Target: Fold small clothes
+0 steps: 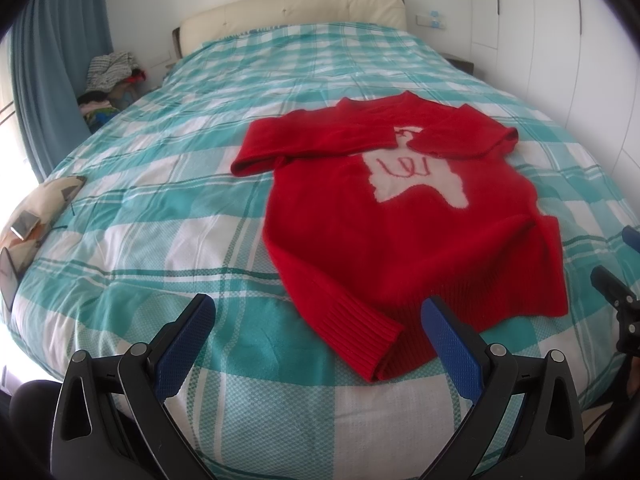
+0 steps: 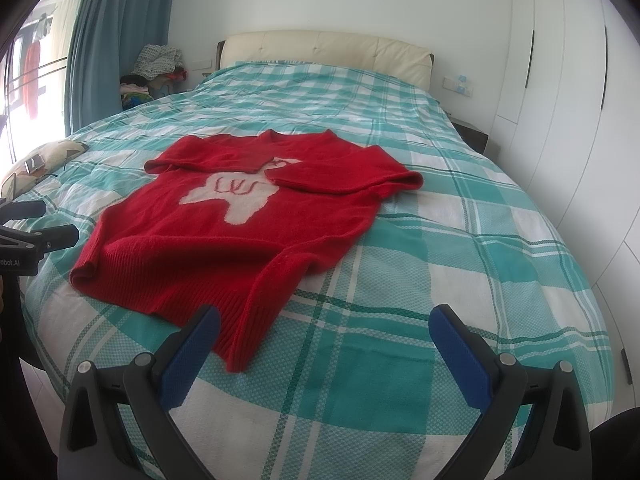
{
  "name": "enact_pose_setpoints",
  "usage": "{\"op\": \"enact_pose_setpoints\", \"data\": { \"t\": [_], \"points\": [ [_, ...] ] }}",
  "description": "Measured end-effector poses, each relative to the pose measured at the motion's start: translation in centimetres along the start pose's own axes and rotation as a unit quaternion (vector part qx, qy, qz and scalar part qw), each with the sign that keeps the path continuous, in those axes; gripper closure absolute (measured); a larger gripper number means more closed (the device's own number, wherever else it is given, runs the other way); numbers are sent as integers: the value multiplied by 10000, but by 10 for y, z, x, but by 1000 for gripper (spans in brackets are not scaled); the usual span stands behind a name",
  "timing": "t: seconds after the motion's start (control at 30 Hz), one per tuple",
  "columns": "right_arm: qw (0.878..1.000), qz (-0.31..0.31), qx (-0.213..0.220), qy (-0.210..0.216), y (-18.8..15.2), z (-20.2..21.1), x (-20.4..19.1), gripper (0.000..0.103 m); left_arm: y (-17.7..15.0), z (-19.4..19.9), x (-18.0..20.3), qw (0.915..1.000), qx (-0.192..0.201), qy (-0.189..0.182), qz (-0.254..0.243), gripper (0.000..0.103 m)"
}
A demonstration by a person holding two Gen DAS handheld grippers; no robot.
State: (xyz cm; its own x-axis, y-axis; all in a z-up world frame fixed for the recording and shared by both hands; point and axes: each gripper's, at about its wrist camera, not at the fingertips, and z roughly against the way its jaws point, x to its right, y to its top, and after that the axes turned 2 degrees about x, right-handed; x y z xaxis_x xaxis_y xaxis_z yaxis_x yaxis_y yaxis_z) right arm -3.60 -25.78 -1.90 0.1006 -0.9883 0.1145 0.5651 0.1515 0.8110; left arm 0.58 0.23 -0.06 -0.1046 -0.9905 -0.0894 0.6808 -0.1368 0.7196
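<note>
A small red knitted sweater (image 1: 360, 232) with a white animal figure on its chest lies flat on the bed, both sleeves folded across the chest. It appears in the right wrist view as the same red sweater (image 2: 208, 240). My left gripper (image 1: 320, 312) is open, hovering just before the sweater's near hem corner, nothing between its fingers. My right gripper (image 2: 324, 322) is open too, over bare bedspread, with the hem's right corner beside its left finger. The right gripper's tips (image 1: 612, 288) show at the left view's right edge; the left gripper (image 2: 40, 224) shows at the right view's left edge.
The bed carries a teal and white checked bedspread (image 1: 160, 184) with a cream headboard (image 1: 296, 12) at the far end. A patterned cushion (image 1: 36, 216) lies at the bed's left edge. A pile of clothes (image 1: 108, 80) sits by the blue curtain. White wardrobes (image 2: 568, 80) stand at right.
</note>
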Motion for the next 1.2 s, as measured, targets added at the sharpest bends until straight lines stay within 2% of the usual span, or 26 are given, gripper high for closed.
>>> {"op": "enact_pose_setpoints", "data": {
  "t": [1.2],
  "points": [
    [10000, 19, -16, 2, 0, -1, -4, 0, 1, 0, 0, 10000, -5, 0, 8, 0]
  ]
}}
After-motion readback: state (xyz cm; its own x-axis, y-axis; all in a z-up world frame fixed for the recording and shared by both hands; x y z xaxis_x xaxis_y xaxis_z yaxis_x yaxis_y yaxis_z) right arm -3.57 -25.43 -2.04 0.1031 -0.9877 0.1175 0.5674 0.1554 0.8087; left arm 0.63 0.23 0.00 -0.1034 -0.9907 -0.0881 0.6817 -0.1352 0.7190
